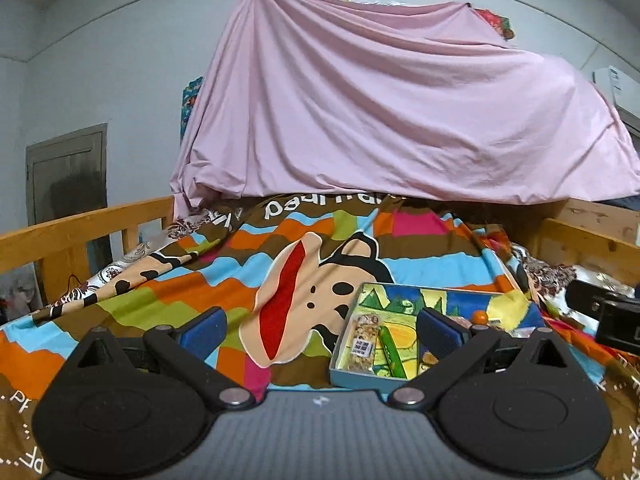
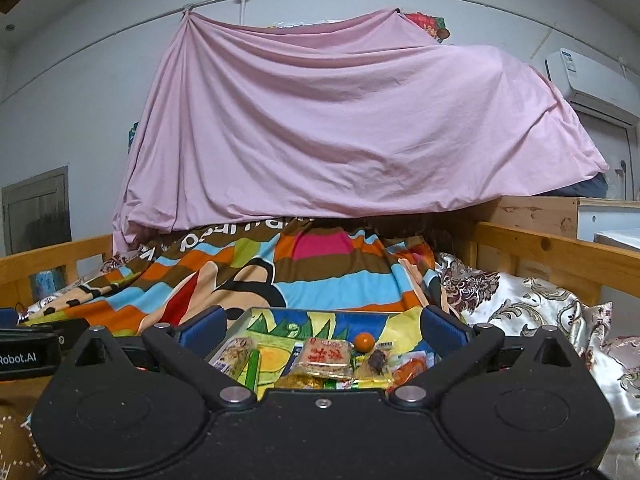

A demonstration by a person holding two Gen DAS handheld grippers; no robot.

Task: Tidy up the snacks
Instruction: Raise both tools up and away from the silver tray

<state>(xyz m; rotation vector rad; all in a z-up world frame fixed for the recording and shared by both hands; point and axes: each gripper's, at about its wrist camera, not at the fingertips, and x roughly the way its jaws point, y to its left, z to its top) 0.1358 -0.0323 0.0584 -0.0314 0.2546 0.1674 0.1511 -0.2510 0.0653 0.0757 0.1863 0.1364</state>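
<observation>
A shallow colourful box (image 1: 404, 295) lies on the bed cover; in the right wrist view its far rim (image 2: 320, 312) shows. It holds a nut bar packet (image 1: 362, 340), a green stick packet (image 1: 390, 350) and a small orange ball (image 1: 479, 316). The right wrist view shows the nut bar (image 2: 234, 354), the green stick (image 2: 252, 368), a red-printed cracker packet (image 2: 326, 356), the orange ball (image 2: 364, 341) and a dark snack (image 2: 377, 360). My left gripper (image 1: 320, 334) is open and empty, left of the box. My right gripper (image 2: 322, 334) is open and empty over the box's near side.
A striped cartoon bed cover (image 1: 248, 280) spreads over the bed. Wooden rails (image 1: 80, 228) (image 2: 560, 252) run along both sides. A pink sheet (image 1: 380, 112) hangs over the far end. The other gripper shows at each view's edge (image 1: 612, 320) (image 2: 28, 354).
</observation>
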